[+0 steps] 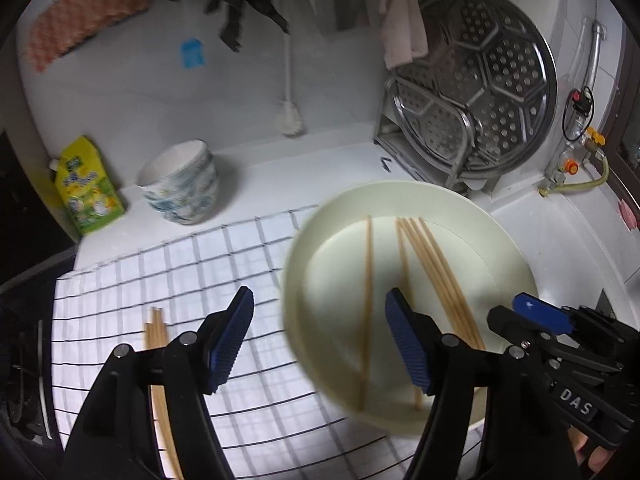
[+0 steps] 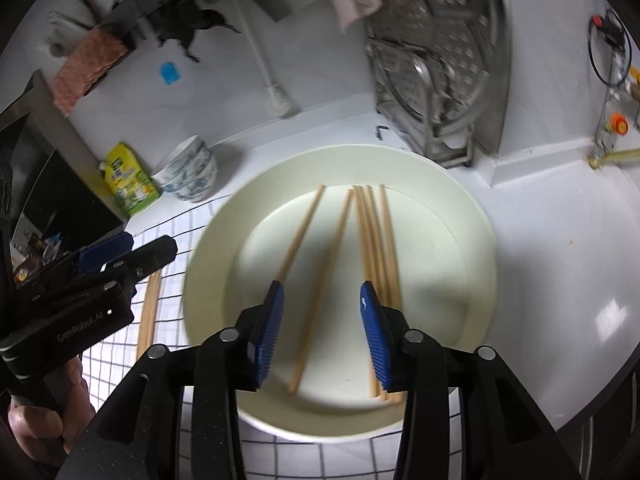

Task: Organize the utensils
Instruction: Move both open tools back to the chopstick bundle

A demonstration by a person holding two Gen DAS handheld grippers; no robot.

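A cream plate (image 1: 496, 240) (image 2: 452, 216) sits on a white checked cloth (image 1: 160, 280) and holds several wooden chopsticks (image 1: 436, 268) (image 2: 376, 236). A few more chopsticks (image 1: 157, 328) (image 2: 149, 312) lie on the cloth left of the plate. My left gripper (image 1: 320, 340) is open over the plate's left edge, empty. My right gripper (image 2: 322, 328) is open and empty above the near part of the plate, with one chopstick (image 2: 320, 292) lying between its fingers' line. The right gripper also shows in the left wrist view (image 1: 540, 312), and the left gripper in the right wrist view (image 2: 128, 252).
A stack of blue-patterned bowls (image 1: 180, 184) (image 2: 188, 172) and a yellow-green pouch (image 1: 86, 188) (image 2: 128, 180) stand at the back left. A metal rack with a perforated steamer tray (image 1: 476, 92) (image 2: 436, 72) stands at the back right. A white brush (image 1: 290, 116) hangs on the wall.
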